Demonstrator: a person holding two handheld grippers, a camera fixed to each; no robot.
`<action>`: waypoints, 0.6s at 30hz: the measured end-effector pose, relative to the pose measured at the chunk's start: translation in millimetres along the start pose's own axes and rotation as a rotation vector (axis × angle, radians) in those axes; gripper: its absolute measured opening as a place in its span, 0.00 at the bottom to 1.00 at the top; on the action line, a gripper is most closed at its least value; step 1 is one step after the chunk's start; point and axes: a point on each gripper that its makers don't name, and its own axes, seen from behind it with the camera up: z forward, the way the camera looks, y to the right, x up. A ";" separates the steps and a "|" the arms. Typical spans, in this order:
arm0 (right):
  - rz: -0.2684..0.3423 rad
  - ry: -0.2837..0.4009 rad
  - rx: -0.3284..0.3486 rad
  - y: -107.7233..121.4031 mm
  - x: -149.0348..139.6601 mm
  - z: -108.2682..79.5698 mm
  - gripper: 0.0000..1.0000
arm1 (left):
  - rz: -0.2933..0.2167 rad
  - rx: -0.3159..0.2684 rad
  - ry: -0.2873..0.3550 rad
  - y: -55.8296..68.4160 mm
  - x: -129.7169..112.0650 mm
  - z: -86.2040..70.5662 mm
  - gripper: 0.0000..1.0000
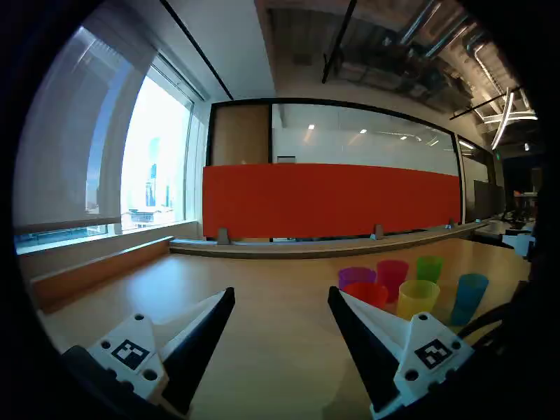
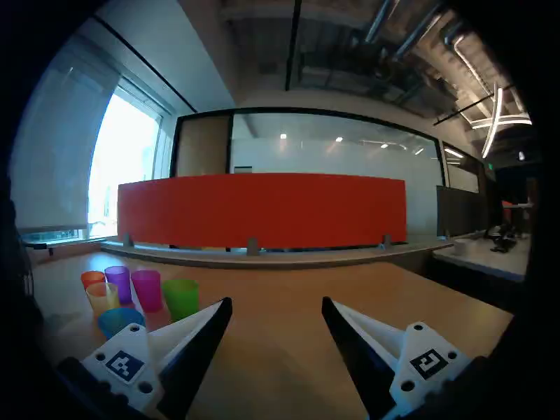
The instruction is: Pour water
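Left gripper (image 1: 281, 290) and right gripper (image 2: 276, 299) both have jaws apart, holding nothing, over the wooden table (image 1: 280, 350). The coloured cups (image 1: 418, 297) cluster on that table, in front of the red screen (image 1: 329, 199) and well short of it.
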 end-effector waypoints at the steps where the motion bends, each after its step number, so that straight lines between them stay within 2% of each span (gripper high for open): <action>1: -0.004 -0.002 0.001 0.2 -0.5 0.6 0.99 | 0.000 -0.002 -0.003 0.8 -0.3 -0.4 0.99; 3: -0.013 -0.006 0.002 0.7 -1.3 2.0 0.99 | -0.001 -0.006 -0.008 2.4 -0.8 -1.1 0.99; 8: -0.029 -0.001 0.015 0.7 19.8 5.2 0.99 | -0.021 -0.016 -0.021 5.9 12.8 0.8 0.99; 14: -0.006 0.005 0.040 2.7 54.2 11.2 0.99 | -0.042 -0.035 -0.041 9.2 43.7 9.9 0.99; 18: 0.015 -0.005 0.059 5.6 76.5 15.5 0.99 | -0.032 -0.055 -0.047 12.1 68.1 18.3 0.99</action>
